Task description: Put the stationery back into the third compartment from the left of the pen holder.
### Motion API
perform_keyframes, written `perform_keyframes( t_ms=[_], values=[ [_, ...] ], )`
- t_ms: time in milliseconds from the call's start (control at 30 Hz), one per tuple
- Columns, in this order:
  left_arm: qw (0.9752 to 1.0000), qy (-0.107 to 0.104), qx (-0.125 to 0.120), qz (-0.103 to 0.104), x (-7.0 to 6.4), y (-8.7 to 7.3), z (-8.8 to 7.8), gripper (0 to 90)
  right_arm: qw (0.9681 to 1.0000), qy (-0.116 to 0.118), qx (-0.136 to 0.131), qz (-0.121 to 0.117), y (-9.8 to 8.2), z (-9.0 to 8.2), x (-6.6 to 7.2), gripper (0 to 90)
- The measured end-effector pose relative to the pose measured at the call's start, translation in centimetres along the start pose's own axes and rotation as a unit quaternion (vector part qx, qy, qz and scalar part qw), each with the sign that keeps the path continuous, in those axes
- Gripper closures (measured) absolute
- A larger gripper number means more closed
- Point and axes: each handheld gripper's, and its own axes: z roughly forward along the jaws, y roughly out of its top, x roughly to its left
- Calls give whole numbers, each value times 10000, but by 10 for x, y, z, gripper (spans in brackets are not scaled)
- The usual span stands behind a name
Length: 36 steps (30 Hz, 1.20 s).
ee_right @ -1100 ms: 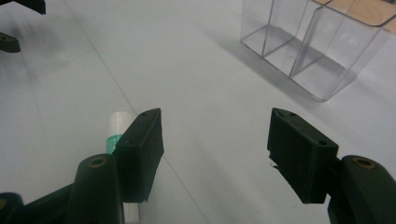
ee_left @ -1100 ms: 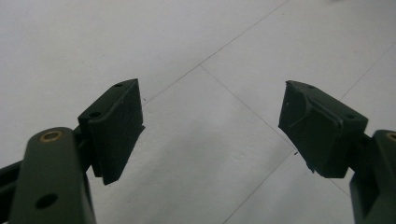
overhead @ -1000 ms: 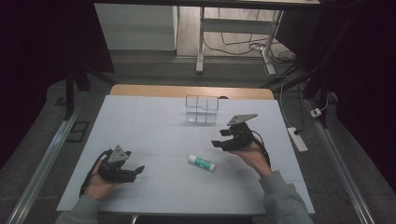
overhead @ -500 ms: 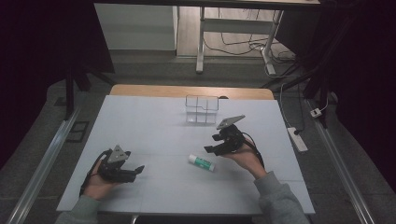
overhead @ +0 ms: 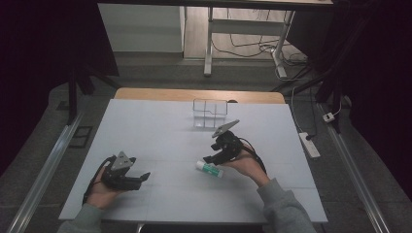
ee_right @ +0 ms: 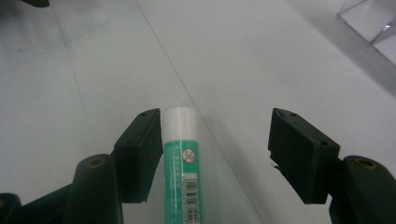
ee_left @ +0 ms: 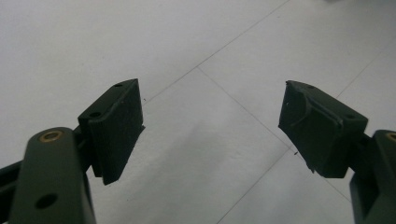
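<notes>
Item under hand: glue stick [ee_right: 183, 163], lying flat on the white worktop [overhead: 160, 131], near its middle and toward my right side. My right gripper [ee_right: 212, 144] is set low over it with its jaws spread wide, the stick between them and touching or just beside one pad while the other pad stands well clear; placed so, I judge, that a squeeze would take the barrel across its width. Nothing is clamped yet. My left gripper [ee_left: 210, 126] rests on the worktop well apart from the stick, jaws likewise open with bare surface between them, parked out of the way. Clear compartmented box [overhead: 210, 112] stands at the far edge of the worktop, beyond the right gripper. Description of stick: short cylinder, white cap at the far end, green body with a small round symbol, fine print and a barcode along its length.
</notes>
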Motion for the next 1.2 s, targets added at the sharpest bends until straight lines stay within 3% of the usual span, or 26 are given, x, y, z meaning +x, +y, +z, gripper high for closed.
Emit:
perform_keyframes(
  t_ms=[400, 800, 1100, 1200],
  values=[
    [10000, -4, -19, -28, 0, 0, 0, 215, 9982, 71, 532, -268, 9, 21, 17, 332],
    [10000, 1, 4, -42, -2, 0, 0, 215, 9931, -149, 1014, -578, 10, 42, 25, 340],
    [10000, -20, 22, -31, -1, -1, 1, 215, 9887, -220, 1302, -708, 9, 53, 28, 496],
    [10000, -16, 25, -31, -1, -1, 1, 215, 9888, -303, 1301, -672, 9, 54, 28, 561]
  ],
)
